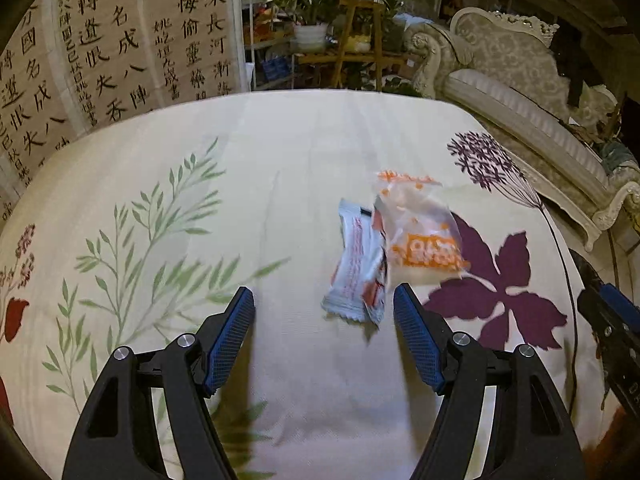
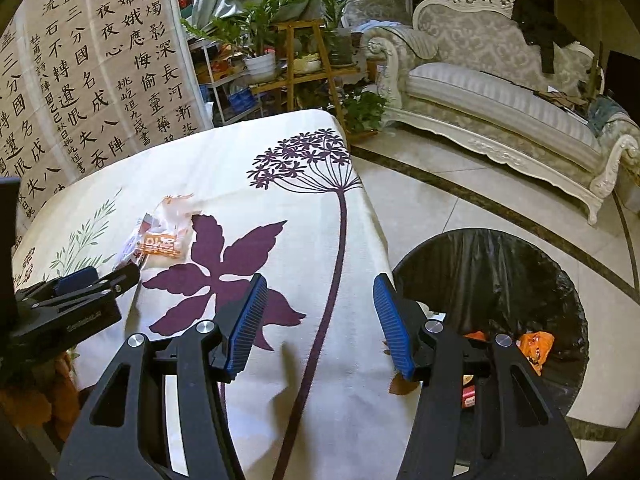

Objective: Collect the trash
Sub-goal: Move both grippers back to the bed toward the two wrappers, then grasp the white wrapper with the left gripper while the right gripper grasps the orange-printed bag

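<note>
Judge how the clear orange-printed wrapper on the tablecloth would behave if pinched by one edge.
The orange-printed wrapper looks like thin crinkled film, so it would probably flop and weigh almost nothing. Its glossy surface may slip between pads. It overlaps the white wrapper, so a push might drag both.

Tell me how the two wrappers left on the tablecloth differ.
The white wrapper is opaque, narrow and printed with red text; the clear wrapper is see-through, wider and marked in orange. The white wrapper lies nearer the left gripper, its edge tucked against the clear one. Both are empty and crumpled on the tablecloth.
</note>
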A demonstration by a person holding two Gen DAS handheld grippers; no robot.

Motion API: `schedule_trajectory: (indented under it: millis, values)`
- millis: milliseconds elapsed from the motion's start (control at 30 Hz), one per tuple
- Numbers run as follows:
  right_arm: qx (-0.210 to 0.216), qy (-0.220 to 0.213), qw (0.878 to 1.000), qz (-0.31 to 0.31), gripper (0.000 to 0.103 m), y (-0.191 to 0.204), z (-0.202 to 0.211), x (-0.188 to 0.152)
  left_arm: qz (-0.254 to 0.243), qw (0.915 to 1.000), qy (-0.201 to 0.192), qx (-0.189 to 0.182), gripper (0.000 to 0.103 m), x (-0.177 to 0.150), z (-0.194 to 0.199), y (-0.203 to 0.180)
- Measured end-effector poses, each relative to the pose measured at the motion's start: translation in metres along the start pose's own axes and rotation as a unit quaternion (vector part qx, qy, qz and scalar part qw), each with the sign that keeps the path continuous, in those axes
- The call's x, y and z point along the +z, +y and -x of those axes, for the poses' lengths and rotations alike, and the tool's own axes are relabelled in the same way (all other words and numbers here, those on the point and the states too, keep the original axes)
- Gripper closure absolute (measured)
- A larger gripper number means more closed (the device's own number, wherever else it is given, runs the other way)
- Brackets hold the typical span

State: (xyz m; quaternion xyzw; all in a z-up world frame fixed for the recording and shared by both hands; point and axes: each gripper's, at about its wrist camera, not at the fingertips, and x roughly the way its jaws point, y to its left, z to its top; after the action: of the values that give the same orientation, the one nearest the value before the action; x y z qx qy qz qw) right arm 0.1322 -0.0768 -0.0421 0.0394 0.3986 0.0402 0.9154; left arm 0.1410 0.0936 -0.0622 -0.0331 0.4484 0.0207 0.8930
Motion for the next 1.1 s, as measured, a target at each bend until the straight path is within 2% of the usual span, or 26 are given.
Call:
schedule_trajectory:
  millis: [433, 533, 600, 633, 700, 867, 1100]
  values:
    - [0.002, 0.01, 1.0, 0.001, 0.049, 0.007, -0.007, -0.002, 0.002, 1.0, -0.001, 0.003, 0.034, 0.024, -0.018, 0.009]
    - [0.003, 0.011, 1.0, 0.002, 0.049, 0.009, -0.009, -0.001, -0.003, 1.0, -0.008, 0.0, 0.047, 0.025, -0.017, 0.009]
    - [0.004, 0.012, 1.0, 0.005, 0.049, 0.012, -0.01, 0.0, -0.006, 0.9999, -0.013, -0.005, 0.062, 0.024, -0.016, 0.009]
    - [0.005, 0.013, 1.0, 0.006, 0.049, 0.013, -0.01, 0.0, -0.008, 0.9998, -0.016, -0.007, 0.065, 0.024, -0.015, 0.009]
    - [0.006, 0.013, 1.0, 0.008, 0.049, 0.016, -0.012, 0.0, -0.01, 0.9997, -0.017, -0.012, 0.078, 0.024, -0.015, 0.01]
    - [0.014, 0.014, 1.0, 0.016, 0.049, 0.03, -0.014, 0.005, -0.007, 0.9996, -0.018, -0.021, 0.081, 0.023, -0.013, 0.016]
    - [0.041, 0.016, 0.999, 0.027, 0.049, 0.061, -0.022, 0.017, 0.006, 0.9995, -0.029, -0.012, 0.082, 0.02, -0.004, 0.04]
